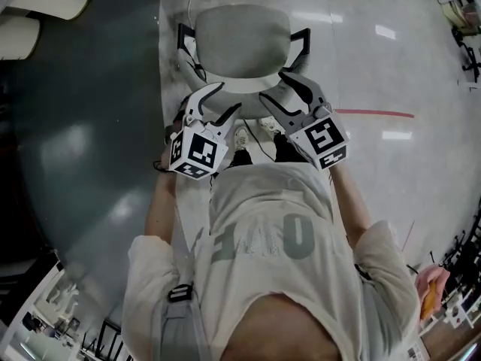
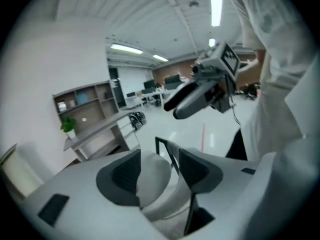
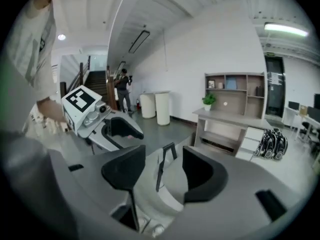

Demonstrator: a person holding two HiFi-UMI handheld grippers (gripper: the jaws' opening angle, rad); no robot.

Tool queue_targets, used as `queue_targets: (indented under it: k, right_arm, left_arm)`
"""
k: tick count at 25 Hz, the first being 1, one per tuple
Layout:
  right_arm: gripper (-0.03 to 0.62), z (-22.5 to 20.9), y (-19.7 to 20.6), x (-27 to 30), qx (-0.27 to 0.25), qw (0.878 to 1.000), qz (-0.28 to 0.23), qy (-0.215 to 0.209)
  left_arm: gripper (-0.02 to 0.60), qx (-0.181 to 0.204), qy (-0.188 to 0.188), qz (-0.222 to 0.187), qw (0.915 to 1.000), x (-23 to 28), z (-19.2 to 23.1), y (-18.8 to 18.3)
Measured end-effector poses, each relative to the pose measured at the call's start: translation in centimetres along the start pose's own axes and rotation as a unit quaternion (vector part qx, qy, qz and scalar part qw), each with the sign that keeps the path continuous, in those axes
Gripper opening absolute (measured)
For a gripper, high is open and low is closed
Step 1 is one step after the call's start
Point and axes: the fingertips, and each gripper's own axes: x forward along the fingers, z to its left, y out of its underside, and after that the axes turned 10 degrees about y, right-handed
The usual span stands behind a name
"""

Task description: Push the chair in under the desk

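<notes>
- Chair (image 1: pixel 242 40) stands at 12 o'clock from the person in the head view, on pale glossy floor. It has a light grey seat and black armrests at its 9 and 3 o'clock sides.
- Its base and wheels are hidden under the seat, and the two tools cover the near edge of its back.
- The left hand-held gripper (image 1: pixel 218 105) has its jaws apart. In its own view (image 2: pixel 159 160) the pale rounded chair back (image 2: pixel 155 181) sits in the gap, close against the left pad, with a black armrest bar showing beyond.
- The right hand-held gripper (image 1: pixel 289 96) also has its jaws spread. In its own view (image 3: pixel 164 156) the chair (image 3: pixel 172 184) fills the gap, and I cannot tell whether either pad touches it.
- Each tool shows in the other's view: the right one (image 2: pixel 192 99) at 1 o'clock, and the left one (image 3: pixel 117 129) at 10 o'clock.
- A dark grey area (image 1: pixel 83 126) lies at 9 o'clock of the chair. Whether it is a desktop or flooring is hard to tell.
- A shelf unit (image 3: pixel 235 91) with a potted plant (image 3: pixel 209 100) stands well beyond.
</notes>
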Motion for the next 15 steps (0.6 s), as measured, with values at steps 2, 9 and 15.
queue_targets:
  k: [2, 9, 15]
  right_arm:
    - [0.222, 1.9, 3.0, 0.6, -0.046, 0.997, 0.047, -0.034]
    - [0.222, 5.6, 12.2, 1.8, -0.168, 0.966, 0.166, -0.105]
    - [0.222, 6.8, 16.3, 2.6, -0.221, 0.938, 0.222, -0.148]
  left_arm:
    - [0.230, 0.047, 0.057, 0.068, 0.9950, 1.4, -2.2, 2.9]
    - [0.230, 0.097, 0.124, 0.182, 0.9706, 4.1, -4.2, 8.3]
    - [0.230, 0.111, 0.172, 0.225, 0.9527, 5.3, -5.4, 9.5]
